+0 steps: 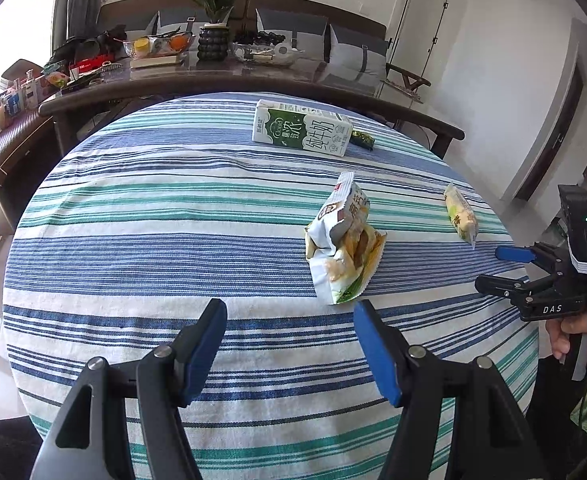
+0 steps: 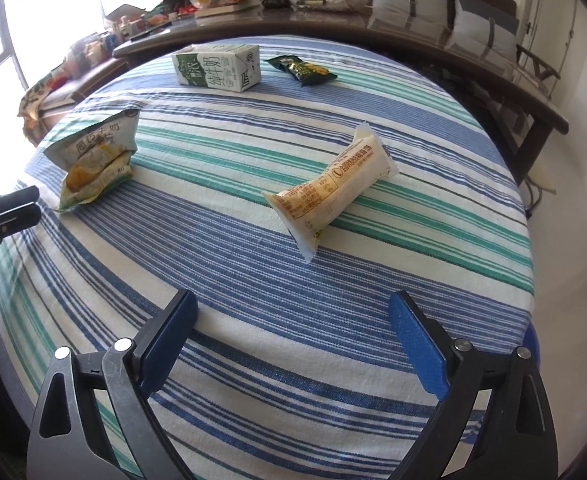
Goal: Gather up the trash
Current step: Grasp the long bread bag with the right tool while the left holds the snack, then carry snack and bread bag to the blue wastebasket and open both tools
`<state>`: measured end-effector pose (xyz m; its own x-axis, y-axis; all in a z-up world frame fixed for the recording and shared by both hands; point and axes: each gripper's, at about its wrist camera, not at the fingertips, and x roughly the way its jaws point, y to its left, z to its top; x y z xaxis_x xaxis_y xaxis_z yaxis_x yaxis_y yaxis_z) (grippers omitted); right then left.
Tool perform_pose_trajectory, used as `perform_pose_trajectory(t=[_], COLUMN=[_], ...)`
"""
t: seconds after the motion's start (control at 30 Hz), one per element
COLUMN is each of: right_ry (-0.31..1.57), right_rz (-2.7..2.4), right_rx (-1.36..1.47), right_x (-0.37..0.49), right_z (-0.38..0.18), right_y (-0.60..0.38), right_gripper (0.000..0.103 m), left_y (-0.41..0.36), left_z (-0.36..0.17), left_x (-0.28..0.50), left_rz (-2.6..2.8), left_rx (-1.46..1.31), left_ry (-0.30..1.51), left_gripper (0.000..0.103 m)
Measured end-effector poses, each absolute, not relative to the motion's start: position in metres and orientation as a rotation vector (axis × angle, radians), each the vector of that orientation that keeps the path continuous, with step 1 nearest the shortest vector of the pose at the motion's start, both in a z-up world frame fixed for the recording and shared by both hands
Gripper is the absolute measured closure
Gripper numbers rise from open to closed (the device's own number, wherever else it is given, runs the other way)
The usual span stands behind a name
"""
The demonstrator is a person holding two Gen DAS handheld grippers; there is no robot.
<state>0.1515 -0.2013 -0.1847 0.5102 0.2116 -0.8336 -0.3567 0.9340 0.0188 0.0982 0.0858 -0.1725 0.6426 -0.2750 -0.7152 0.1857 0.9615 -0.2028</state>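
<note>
Striped blue, teal and white cloth (image 1: 141, 216) covers the table, with the milk carton (image 1: 301, 130) top centre of the left view, its contents hidden, and the torn snack bag (image 1: 343, 240) mid-frame; no bin shows. Both tools hang released and empty: the left gripper (image 1: 289, 344) faces that bag, while the right gripper (image 2: 293, 340) faces the cream wrapper (image 2: 329, 192), so collecting seems barely begun, and each must likely close in before clamping.
</note>
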Motion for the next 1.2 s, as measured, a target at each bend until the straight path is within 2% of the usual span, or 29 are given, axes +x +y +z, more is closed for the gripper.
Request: perform_pose_trajectory(t=[0.2,0.47,0.8,0.83,0.87,0.9,0.97,1.07,1.2], right_ry=[0.93,0.914,1.086,1.082,1.076,1.078,1.081,1.054,1.021], right_rz=[0.338,0.36,0.204,0.196,0.187,0.184,0.202,0.221,0.282], right_rx=[-0.052,0.109,0.18,0.178,0.173,0.175,0.193,0.178,0.168], right_x=[0.144,0.158,0.233,0.234,0.235,0.235,0.235,0.229,0.213], right_z=[-0.166,-0.15,-0.173,-0.174,-0.174,-0.173,-0.172,-0.163,-0.146], right_y=[-0.227,-0.239,-0.22,-0.222,-0.224,-0.226,-0.232,-0.238,-0.25], right_gripper=[0.007,0.007,0.025,0.026,0.034,0.052,0.082,0.083,0.084], left_y=[0.093,0.067,0.036,0.035,0.035,0.035,0.035,0.038,0.02], left_z=[-0.148,-0.146,-0.165,-0.165,-0.166,-0.168,-0.167,-0.162,-0.144], left_x=[0.087,0.113,0.171,0.172,0.173,0.173,0.172,0.167,0.16], left_rz=[-0.302,-0.395,-0.442,-0.443,-0.447,-0.446,-0.444,-0.429,-0.448], left_rx=[-0.169,-0.097,0.024,0.023,0.019,0.023,0.012,-0.01,-0.017], left_ry=[0.744,0.803,0.879,0.876,0.877,0.887,0.883,0.87,0.849], left_gripper=[0.036,0.036,0.037,0.042,0.067,0.08,0.086,0.091,0.092])
